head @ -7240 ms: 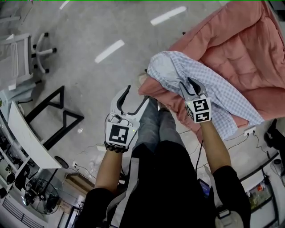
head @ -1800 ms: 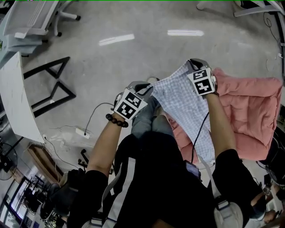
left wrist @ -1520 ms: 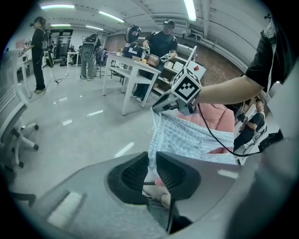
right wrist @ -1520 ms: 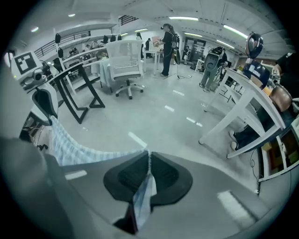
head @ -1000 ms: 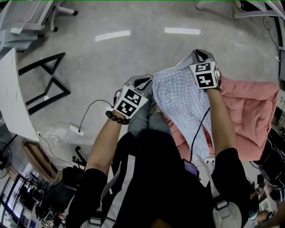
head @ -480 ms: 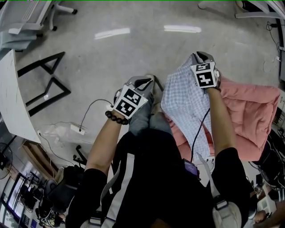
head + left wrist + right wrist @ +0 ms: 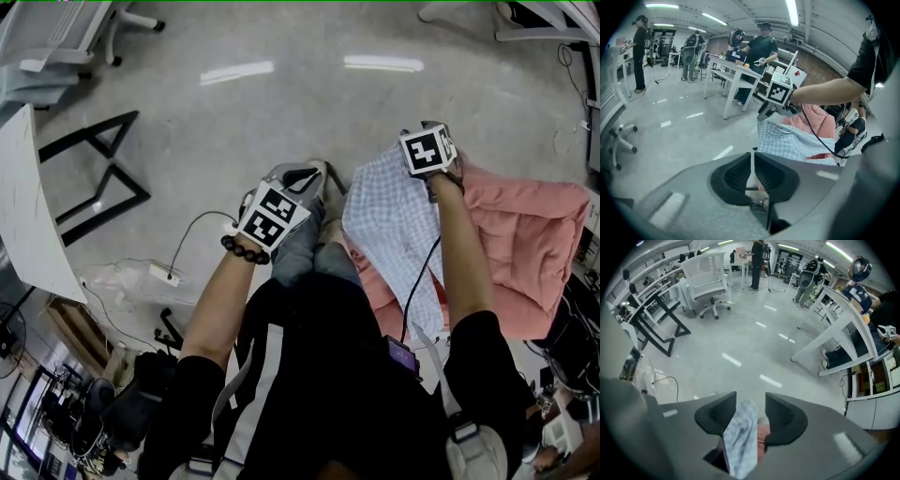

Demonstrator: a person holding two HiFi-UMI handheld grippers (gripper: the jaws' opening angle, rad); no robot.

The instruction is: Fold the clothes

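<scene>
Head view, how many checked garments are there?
1. A blue checked shirt is draped over the pink quilt at its left edge, right of the person's legs. Another could be hidden under it.

The shirt (image 7: 394, 225) lies on the blanket (image 7: 530, 244), right of the person's knees (image 7: 302, 251). A table (image 7: 37, 216) stands far left.

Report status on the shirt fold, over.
Left hand-held gripper shut, empty. Right hand-held gripper jaws just opened, checked shirt loose between. Shirt draped over pink quilt.
</scene>
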